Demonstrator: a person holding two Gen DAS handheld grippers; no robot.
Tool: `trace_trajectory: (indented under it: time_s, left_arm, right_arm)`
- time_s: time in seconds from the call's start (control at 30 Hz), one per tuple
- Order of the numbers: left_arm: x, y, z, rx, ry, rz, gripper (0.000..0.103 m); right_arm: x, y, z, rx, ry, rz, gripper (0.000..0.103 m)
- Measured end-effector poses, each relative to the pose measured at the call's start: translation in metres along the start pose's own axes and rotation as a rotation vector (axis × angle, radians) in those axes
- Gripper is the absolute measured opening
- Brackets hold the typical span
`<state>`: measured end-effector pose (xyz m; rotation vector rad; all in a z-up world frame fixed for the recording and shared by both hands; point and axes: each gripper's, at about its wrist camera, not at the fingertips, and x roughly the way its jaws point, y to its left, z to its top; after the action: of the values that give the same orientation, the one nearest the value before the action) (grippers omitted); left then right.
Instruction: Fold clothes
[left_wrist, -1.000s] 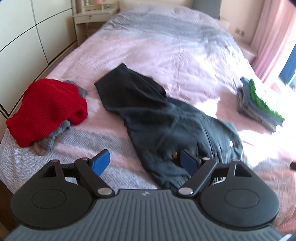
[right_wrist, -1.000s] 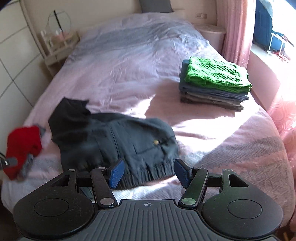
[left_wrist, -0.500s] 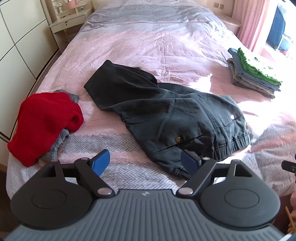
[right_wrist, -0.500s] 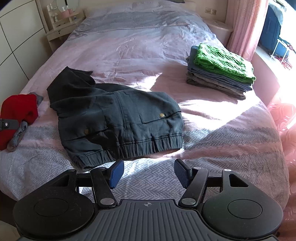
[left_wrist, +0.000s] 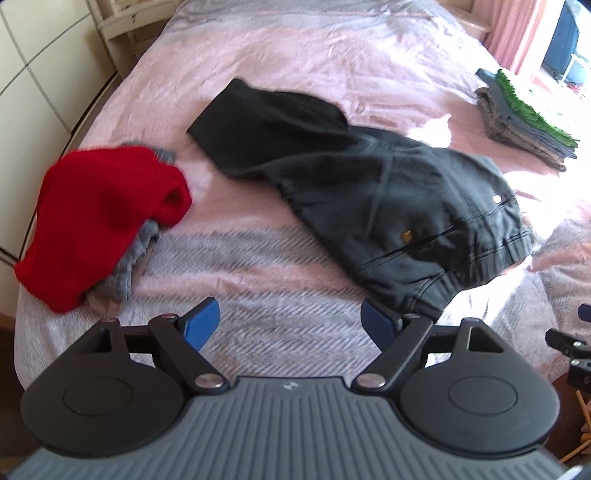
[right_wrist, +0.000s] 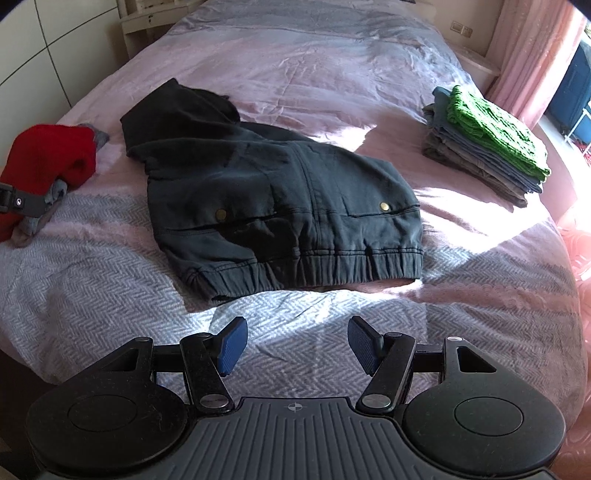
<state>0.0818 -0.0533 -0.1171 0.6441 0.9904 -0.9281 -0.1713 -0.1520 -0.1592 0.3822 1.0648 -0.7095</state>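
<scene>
Through your left wrist camera, your left gripper (left_wrist: 290, 321) hangs over the near edge of the bed (left_wrist: 332, 55), its blue pads (left_wrist: 201, 325) spread wide with nothing between them. The dark jacket (left_wrist: 369, 184) lies crumpled across the middle of the bed, ahead and to the right; its elastic hem sits just beyond your right pad, though you cannot tell if they touch. Two snaps show near the hem. To the left, a red knit (left_wrist: 99, 218) is heaped on top of a grey garment (left_wrist: 129, 269), well apart from the jacket. At the far right edge of the bed sits a folded stack (left_wrist: 524, 122) with a green knit on top. A cabinet (left_wrist: 33, 74) stands along the left side of the bed. This view is somewhat blurred.

Through your right wrist camera, your right gripper (right_wrist: 293, 345) is also spread wide and empty, above the herringbone blanket at the foot of the bed (right_wrist: 332, 55). The jacket (right_wrist: 277, 199) lies ahead, hem toward you, its hood end bunched toward the far left. The hem is near your pads (right_wrist: 231, 345) but apart from them. The red knit (right_wrist: 48, 158) sits at the left edge, and part of your left gripper (right_wrist: 18, 201) shows just in front of it. The folded stack (right_wrist: 487, 140) rests on the right, beside a pink curtain (right_wrist: 532, 55).
</scene>
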Motion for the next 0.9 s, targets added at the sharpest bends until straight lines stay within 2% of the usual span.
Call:
trace_trajectory:
  time_s: [0.23, 0.4, 0.57, 0.9]
  left_arm:
    - [0.035, 0.032, -0.028, -0.047, 0.070, 0.021, 0.081]
    - [0.054, 0.042, -0.036, -0.064, 0.088, 0.033, 0.081]
    - [0.064, 0.040, -0.033, -0.057, 0.101, 0.054, 0.081]
    - [0.078, 0.021, -0.022, -0.077, 0.150, 0.135, 0.081]
  right_arm:
    - [0.055, 0.062, -0.013, -0.254, -0.025, -0.010, 0.064]
    - [0.099, 0.096, -0.020, -0.426, -0.046, -0.024, 0.064]
    - [0.134, 0.108, -0.025, -0.533, -0.043, -0.050, 0.064]
    - [0.172, 0.102, -0.022, -0.644, -0.076, -0.024, 0.064]
